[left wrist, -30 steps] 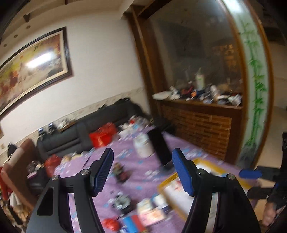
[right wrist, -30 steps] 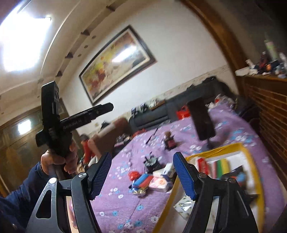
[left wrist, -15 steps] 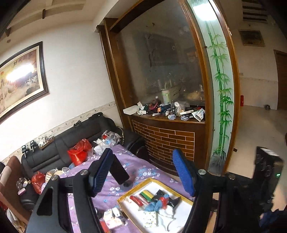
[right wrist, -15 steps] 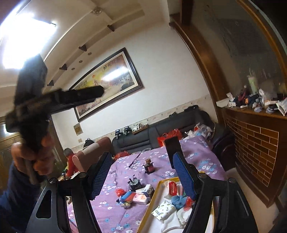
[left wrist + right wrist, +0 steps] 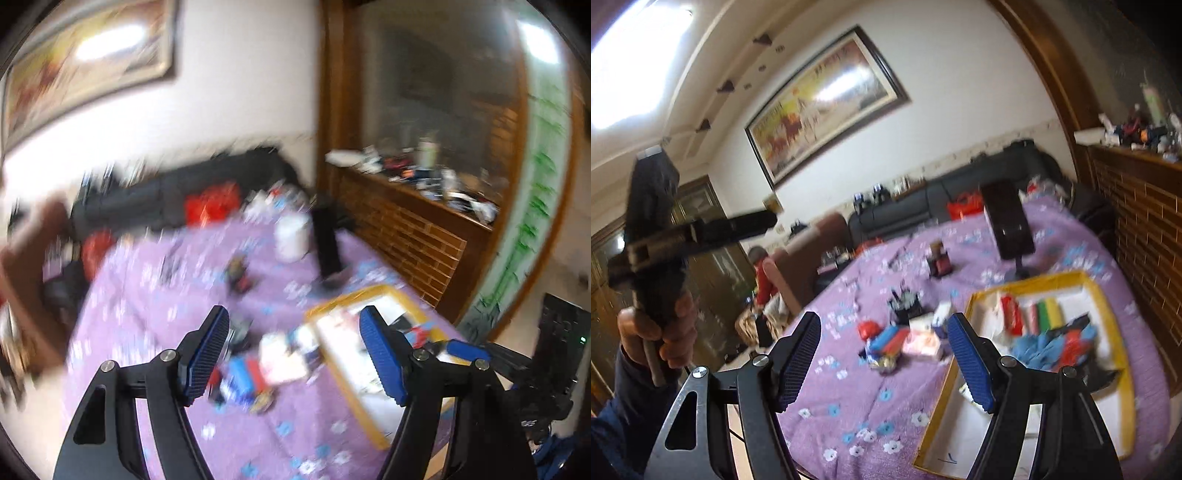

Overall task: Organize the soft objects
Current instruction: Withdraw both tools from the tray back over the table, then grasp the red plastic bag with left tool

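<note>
A yellow-rimmed white tray lies on the purple flowered tablecloth and holds soft things: a blue cloth, coloured folded pieces and a red pack. Left of it lies a small pile: a pink pack and a blue and red item. My right gripper is open and empty above the table's near edge. My left gripper is open and empty above the pile and the tray; its view is blurred.
A black phone on a stand stands at the far side of the table, with a white jar beside it. A dark sofa with red bags is behind. A brick counter is at the right.
Both views swung down from the room back toward the table. The left view is now blurred with motion. Both grippers stay open.
</note>
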Demonstrator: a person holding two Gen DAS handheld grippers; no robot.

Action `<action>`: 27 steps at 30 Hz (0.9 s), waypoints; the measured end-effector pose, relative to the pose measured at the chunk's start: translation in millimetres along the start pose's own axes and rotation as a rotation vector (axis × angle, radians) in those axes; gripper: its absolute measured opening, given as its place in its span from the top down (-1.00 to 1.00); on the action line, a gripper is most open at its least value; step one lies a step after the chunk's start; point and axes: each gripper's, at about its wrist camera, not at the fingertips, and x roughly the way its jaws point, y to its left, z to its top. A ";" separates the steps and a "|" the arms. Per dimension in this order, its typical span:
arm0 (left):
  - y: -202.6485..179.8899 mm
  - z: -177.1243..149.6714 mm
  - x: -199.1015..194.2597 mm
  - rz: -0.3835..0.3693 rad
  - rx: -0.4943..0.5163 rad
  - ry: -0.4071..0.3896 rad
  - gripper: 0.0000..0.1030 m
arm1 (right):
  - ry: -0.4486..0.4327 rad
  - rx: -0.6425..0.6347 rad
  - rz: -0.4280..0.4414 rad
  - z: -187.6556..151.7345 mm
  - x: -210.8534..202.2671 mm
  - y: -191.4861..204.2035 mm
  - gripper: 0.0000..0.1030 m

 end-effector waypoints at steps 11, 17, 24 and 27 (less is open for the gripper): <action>153.3 -99.0 147.8 0.079 -0.421 0.250 -0.40 | 0.254 -0.119 0.027 -57.9 124.3 24.2 -0.47; 171.1 -101.3 206.4 0.085 -0.442 0.292 -0.39 | 0.263 -0.116 0.039 -58.2 142.2 19.9 -0.47; 168.4 -112.5 235.1 0.023 -0.466 0.313 0.40 | 0.305 -0.097 0.009 -51.0 150.7 5.3 -0.47; 163.2 -116.8 217.5 0.045 -0.426 0.282 0.41 | 0.325 -0.076 -0.005 -50.2 154.1 2.1 -0.47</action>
